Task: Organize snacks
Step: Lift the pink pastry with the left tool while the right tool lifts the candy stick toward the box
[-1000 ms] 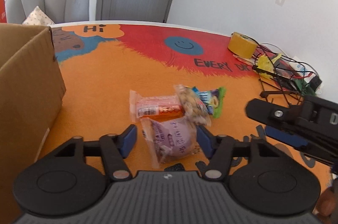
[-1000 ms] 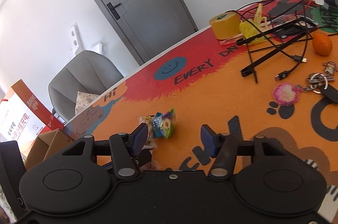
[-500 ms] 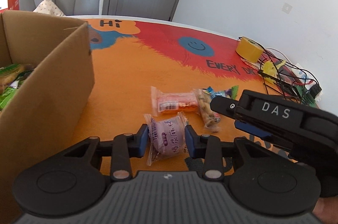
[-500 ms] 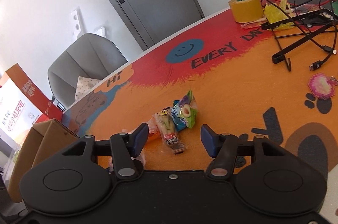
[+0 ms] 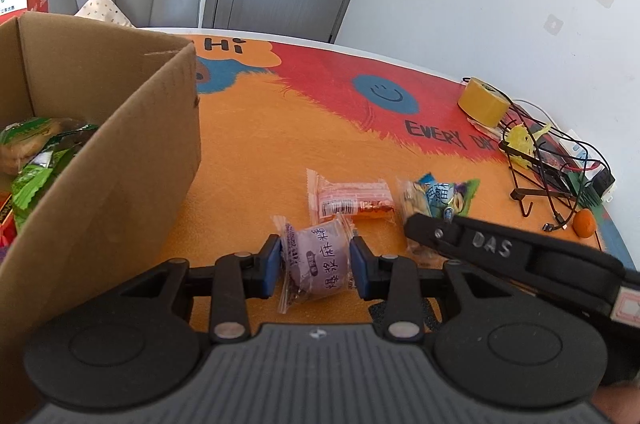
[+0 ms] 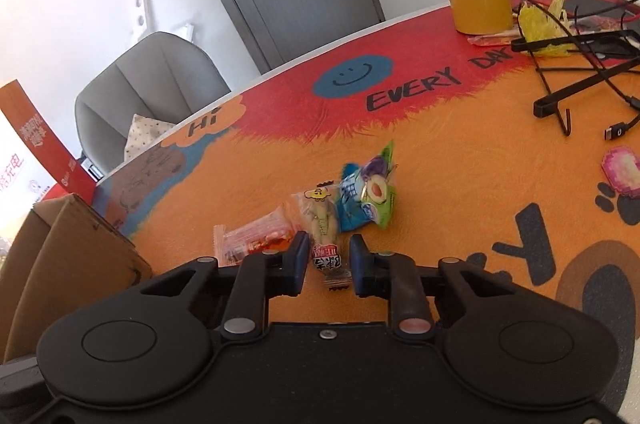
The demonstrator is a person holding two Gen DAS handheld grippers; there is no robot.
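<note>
Left gripper (image 5: 315, 262) clamped on the purple snack packet (image 5: 316, 264) beside the cardboard box (image 5: 100, 160). Right gripper (image 6: 329, 258) straddles the nut packet (image 6: 324, 224) — pads close, grip unclear.

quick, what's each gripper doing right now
Left hand-held gripper: closed on the purple snack packet.
Right hand-held gripper: narrowed around the peanut packet; grip unclear.

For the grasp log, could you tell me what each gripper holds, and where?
The left gripper clamps the purple snack packet across its middle. The right gripper straddles the nut packet's near end; contact cannot be told.
</note>
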